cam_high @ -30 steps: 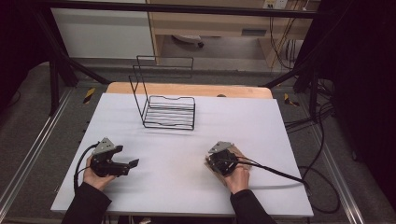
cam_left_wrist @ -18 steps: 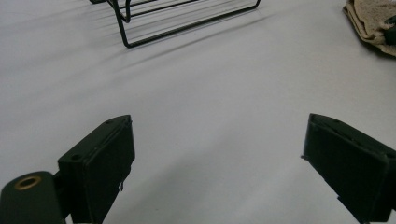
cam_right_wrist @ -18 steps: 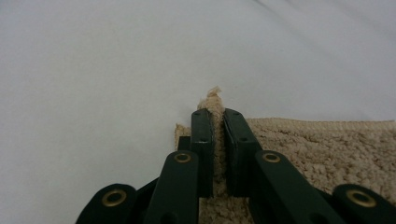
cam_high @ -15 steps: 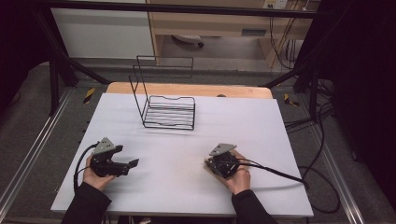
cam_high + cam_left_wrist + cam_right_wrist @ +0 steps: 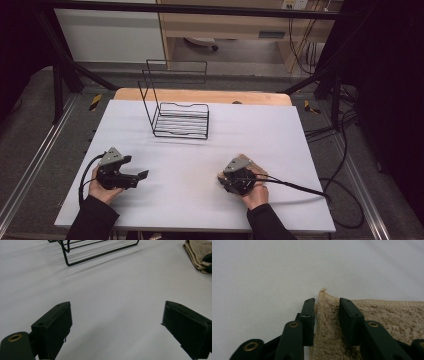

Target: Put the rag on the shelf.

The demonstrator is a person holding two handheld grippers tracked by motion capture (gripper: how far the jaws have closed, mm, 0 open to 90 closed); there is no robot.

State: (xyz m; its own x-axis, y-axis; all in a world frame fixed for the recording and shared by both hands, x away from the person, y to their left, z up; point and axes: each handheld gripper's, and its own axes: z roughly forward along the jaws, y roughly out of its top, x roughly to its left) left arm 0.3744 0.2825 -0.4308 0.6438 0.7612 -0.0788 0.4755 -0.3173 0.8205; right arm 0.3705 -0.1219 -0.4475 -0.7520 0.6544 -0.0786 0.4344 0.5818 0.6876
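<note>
A beige towel (image 5: 251, 163) lies on the white table (image 5: 280, 135) at the near right, mostly under the person's right hand. My right gripper (image 5: 223, 179) is low over its left corner. In the right gripper view the towel's corner (image 5: 327, 312) sits between the gripper's (image 5: 326, 303) jaws, which have just been opening; one jaw is beside the towel's edge, the other rests on the pile. My left gripper (image 5: 136, 168) rests at the near left with its jaws wide open (image 5: 116, 317) and only bare table between them. The towel (image 5: 197, 252) also shows far right in the left gripper view.
A black wire rack (image 5: 180, 120) stands at the back middle of the table, its base toward me (image 5: 100, 250). A black cable (image 5: 295, 186) trails from the right gripper off the table's right edge. A wooden board (image 5: 200, 95) runs behind the white surface.
The right hand has shifted slightly toward the near edge over the towel. The left hand and gripper have stayed where they were.
</note>
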